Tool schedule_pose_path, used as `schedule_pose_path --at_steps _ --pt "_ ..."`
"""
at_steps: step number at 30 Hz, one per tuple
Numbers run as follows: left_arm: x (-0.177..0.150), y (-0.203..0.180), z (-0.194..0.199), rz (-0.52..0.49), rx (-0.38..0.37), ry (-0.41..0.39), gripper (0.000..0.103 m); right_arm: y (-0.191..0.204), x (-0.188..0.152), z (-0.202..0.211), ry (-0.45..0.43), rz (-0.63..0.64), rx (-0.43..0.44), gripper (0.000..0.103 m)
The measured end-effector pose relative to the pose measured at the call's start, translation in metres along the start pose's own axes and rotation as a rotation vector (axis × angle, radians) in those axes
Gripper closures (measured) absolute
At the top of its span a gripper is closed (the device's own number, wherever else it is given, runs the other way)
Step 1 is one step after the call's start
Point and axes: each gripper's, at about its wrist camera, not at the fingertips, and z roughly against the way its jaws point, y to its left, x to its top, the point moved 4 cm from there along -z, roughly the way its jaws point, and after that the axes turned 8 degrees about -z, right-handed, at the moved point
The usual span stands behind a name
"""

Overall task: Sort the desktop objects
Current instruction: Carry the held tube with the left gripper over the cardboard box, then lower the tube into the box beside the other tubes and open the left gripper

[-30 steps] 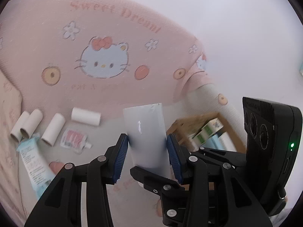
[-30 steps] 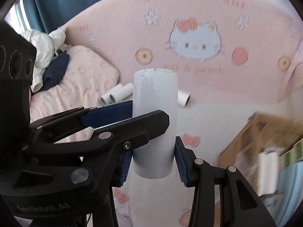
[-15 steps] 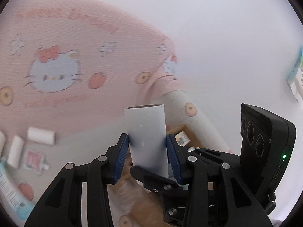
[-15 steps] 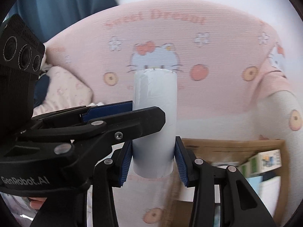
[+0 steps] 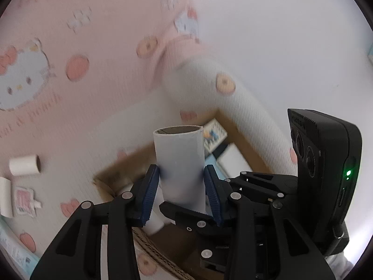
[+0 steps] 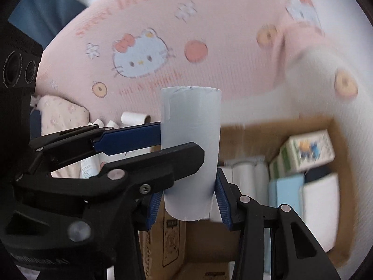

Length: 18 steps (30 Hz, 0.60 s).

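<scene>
A white cardboard tube stands upright at frame centre, its brown-lined open end up, above an open cardboard box of small cartons at lower right; another tube lies at the left edge

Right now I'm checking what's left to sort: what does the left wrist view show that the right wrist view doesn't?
Only the left wrist view shows a small pink pouch lying on the bed sheet. Only the right wrist view shows a blue curtain and a flowered pillow. Both show a cardboard tube clamped in that view's gripper, the cardboard box and a loose tube.
</scene>
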Motion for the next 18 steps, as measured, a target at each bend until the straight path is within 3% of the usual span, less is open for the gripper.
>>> schedule_pose_path --at_steps 7,14,18 --pt "-0.011 0.0 -0.043 0.018 -0.022 0.169 0.059 -0.027 -0.018 -0.03 0.113 -0.075 0.031 0.063" --pt "-0.016 0.003 -0.067 0.084 -0.015 0.218 0.06 -0.044 -0.024 -0.049 0.188 -0.099 0.03 0.063" --pt "-0.017 0.007 -0.078 0.024 0.142 0.265 0.062 -0.046 -0.025 -0.057 0.213 -0.078 0.01 0.063"
